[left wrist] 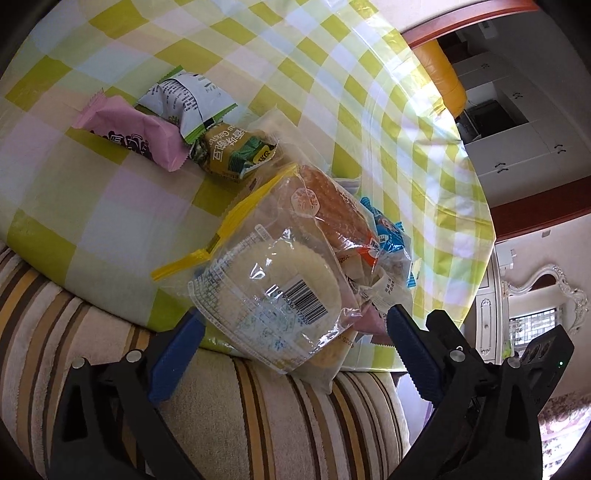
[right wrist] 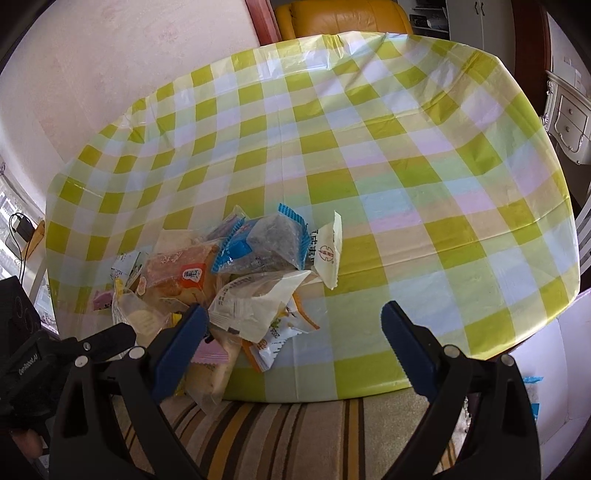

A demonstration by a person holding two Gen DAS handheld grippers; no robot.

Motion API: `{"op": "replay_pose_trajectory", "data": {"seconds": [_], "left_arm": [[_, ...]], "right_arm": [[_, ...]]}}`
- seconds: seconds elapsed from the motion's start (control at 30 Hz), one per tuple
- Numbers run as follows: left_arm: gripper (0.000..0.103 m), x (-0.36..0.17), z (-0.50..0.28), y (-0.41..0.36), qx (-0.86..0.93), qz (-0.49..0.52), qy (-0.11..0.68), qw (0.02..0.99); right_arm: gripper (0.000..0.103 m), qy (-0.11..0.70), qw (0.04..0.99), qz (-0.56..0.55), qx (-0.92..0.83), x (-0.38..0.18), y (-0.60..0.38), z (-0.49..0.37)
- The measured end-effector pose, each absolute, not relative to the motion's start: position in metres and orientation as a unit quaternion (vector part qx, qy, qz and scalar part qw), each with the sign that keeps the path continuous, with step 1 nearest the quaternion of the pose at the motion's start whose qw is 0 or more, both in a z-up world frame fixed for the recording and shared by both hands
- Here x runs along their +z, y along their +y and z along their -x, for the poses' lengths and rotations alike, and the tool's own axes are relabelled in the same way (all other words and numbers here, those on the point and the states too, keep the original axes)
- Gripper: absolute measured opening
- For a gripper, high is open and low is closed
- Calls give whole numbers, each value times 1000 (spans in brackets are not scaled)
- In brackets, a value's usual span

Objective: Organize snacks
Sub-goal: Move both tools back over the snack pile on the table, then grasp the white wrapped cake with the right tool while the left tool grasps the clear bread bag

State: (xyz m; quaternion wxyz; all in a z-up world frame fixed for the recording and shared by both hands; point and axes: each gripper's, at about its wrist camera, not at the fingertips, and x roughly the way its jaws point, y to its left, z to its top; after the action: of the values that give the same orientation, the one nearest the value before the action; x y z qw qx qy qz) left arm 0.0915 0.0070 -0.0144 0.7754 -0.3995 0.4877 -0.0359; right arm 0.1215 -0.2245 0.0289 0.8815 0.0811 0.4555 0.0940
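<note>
Left wrist view looks down on the left tool, its blue pads spread wide on either side of a clear zip bag with a yellow seal strip; the pads do not press on it, so the bag is released and lies at the near edge of the counter, its bottom hanging a little over the edge above a striped cushion. Inside the bag I can see a pale round cake in a clear wrapper with a barcode, an orange-brown bread and a blue-edged packet. Farther along the green and white check cloth lie three loose snacks close together: a pink packet, a white and green packet touching it, and a yellow-green biscuit packet just beside the bag's mouth. From the right wrist view, the right tool also stands wide apart with nothing between its pads; its left pad sits against the heap of bagged snacks, where a blue-edged packet and a white sachet show on top. A yellow leather chair stands beyond the far edge of the counter.
</note>
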Motion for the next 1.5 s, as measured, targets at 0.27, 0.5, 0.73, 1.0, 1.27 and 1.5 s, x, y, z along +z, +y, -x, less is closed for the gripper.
{"op": "replay_pose_trajectory", "data": {"seconds": [0.27,0.5,0.73,1.0,1.27,1.5], "left_arm": [[92,-20,-100,4,-25,388,490,780],[76,-25,-99,2,-32,381,494,781],[65,-24,-93,3,-35,380,487,786],[61,-20,-88,2,-39,376,478,793],[58,-16,-86,1,-43,373,471,798],[56,-12,-83,3,-45,371,462,804]], "right_arm": [[95,487,861,-120,82,16,-213,-144],[95,495,864,-76,55,15,-189,-157],[95,495,868,-17,18,18,-174,-165],[87,505,862,44,-2,7,-165,-164],[53,515,855,65,5,0,-158,-162],[45,510,859,44,11,7,-175,-152]]}}
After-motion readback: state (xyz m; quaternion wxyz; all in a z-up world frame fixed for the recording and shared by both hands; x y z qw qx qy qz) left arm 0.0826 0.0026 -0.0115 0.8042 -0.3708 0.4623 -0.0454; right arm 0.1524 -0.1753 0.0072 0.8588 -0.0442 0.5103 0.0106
